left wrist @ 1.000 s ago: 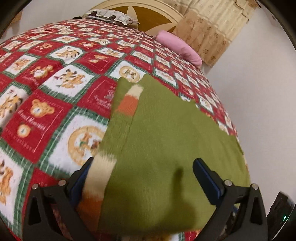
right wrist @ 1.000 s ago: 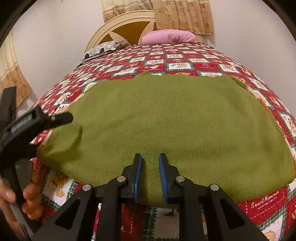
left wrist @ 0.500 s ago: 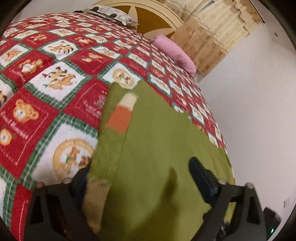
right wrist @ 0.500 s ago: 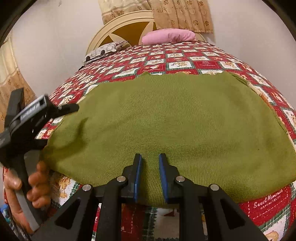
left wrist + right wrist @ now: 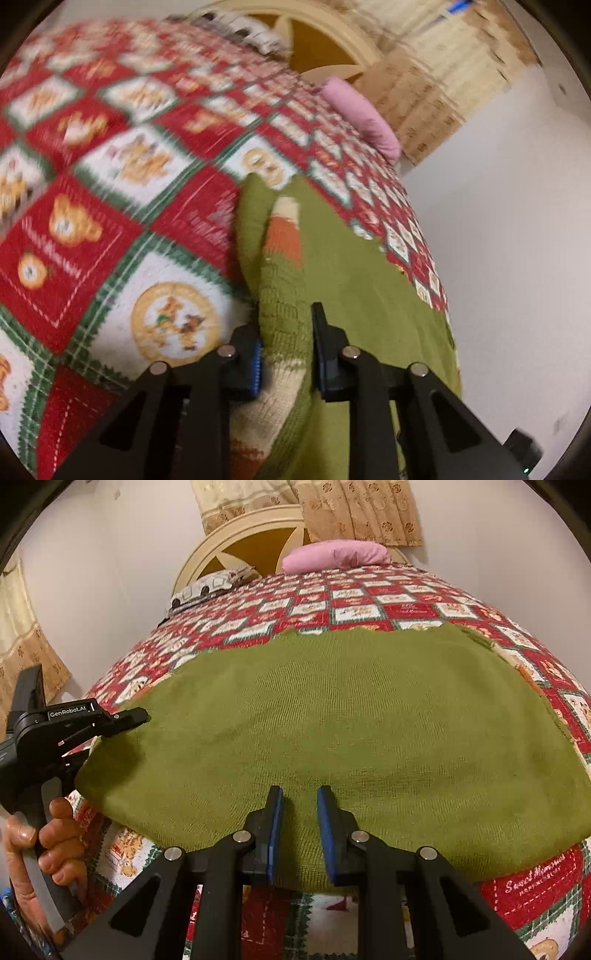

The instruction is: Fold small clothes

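A green knitted sweater (image 5: 351,720) lies spread flat on the red patchwork bedspread (image 5: 369,602). My right gripper (image 5: 299,794) is shut on its near hem, with green knit between the pads. At the sweater's left edge my left gripper (image 5: 286,328) has its jaws closing, and the pads pinch a raised ridge of the sweater (image 5: 351,295) beside a folded-in part banded in cream and orange (image 5: 284,229). In the right wrist view the left gripper (image 5: 129,716) reaches in from the left, held by a hand (image 5: 48,842).
A pink pillow (image 5: 332,554) and a patterned pillow (image 5: 210,587) lie at the bed's head, in front of a cream round headboard (image 5: 258,542). Beige curtains hang behind. A white wall (image 5: 498,240) runs close along the bed's right side.
The left jaws went from wide open to pinched on the sweater's left edge, bunching it into a ridge. The right gripper kept still on the hem.
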